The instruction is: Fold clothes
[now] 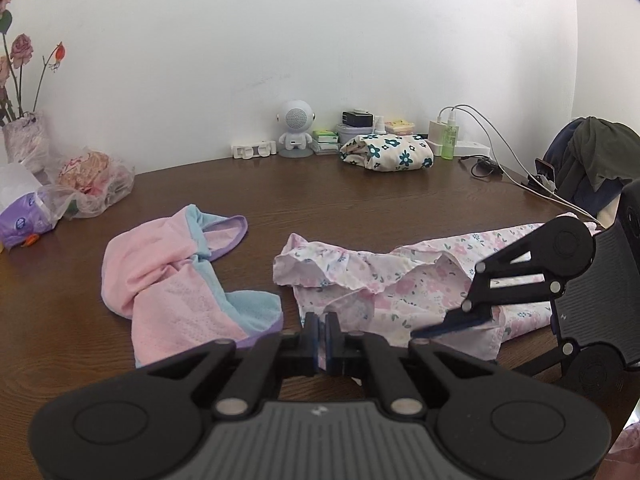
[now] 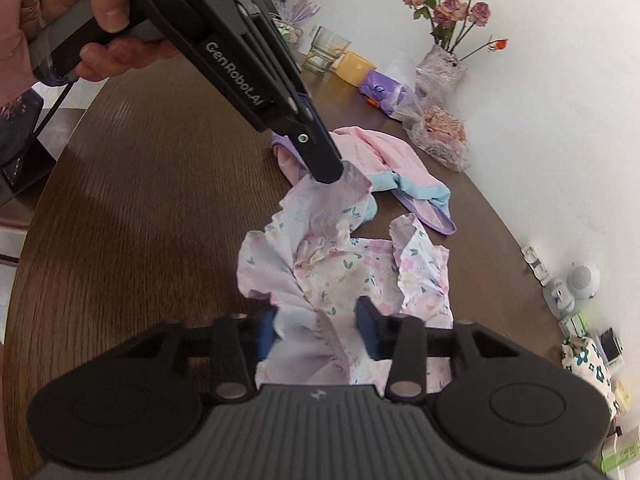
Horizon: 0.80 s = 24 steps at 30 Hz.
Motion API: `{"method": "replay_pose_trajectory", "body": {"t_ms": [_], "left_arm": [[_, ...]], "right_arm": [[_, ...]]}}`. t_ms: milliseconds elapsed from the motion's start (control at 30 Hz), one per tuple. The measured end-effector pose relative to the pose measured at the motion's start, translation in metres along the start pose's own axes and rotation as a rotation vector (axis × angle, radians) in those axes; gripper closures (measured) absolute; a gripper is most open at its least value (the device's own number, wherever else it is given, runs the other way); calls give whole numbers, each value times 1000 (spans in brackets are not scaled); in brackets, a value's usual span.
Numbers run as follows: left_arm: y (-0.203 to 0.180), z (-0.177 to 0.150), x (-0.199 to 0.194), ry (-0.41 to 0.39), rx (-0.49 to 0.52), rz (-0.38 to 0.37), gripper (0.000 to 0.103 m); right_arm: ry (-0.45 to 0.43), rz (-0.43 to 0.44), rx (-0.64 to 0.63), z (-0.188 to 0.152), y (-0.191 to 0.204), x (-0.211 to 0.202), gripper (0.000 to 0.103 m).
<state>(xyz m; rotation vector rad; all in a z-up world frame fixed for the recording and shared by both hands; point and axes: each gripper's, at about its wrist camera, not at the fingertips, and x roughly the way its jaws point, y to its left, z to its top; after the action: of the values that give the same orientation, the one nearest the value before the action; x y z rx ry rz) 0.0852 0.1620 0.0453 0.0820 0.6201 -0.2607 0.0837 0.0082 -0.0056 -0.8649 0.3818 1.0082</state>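
On brown table (image 1: 360, 200): floral garment (image 1: 380, 284), crumpled, beside pink-and-blue garment (image 1: 172, 276). Left gripper (image 1: 322, 326) clamped tight on floral cloth's near edge, corner lifted. Right gripper (image 2: 316, 330) jaws partly apart, floral cloth between blue pads (image 2: 366, 326); firm pinch not discernible.

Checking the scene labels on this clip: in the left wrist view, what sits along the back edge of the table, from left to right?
Vase of roses → clear plastic bag → white clip holder → round white robot speaker → flower-print bundle → green spray bottle → white power strip.
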Motion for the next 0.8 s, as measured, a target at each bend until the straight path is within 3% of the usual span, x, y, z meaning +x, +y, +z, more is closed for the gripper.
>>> {"method": "replay_pose_trajectory", "body": {"t_ms": [33,133,200,267,333,433,567,800], "left_arm": [[2,1,1,-2,-14,5,100],[13,6,-3,-44,-90,-13,87],[16,5,-10,-82,-91,-41,71],[16,0,-17,-109,-59,-44,42],[14,-9,-20,-105,4,-34,31],[11,-26,-17,-47,94,-28,28],[9,-41,-11,23,133,-41,29],[1,-36,11,67,189,-15,34]], "right_arm": [[3,36,1,1,-3,2,92],[14,217,158,1,-28,9,98],[18,319,342,-6,-54,17,99],[0,389,504,-15,-76,20,99],[-32,421,609,-23,-91,18,99],[-59,449,692,-31,-101,15,99],[-64,454,719,-35,-106,19,99],[-39,404,589,-27,-84,19,99]]}}
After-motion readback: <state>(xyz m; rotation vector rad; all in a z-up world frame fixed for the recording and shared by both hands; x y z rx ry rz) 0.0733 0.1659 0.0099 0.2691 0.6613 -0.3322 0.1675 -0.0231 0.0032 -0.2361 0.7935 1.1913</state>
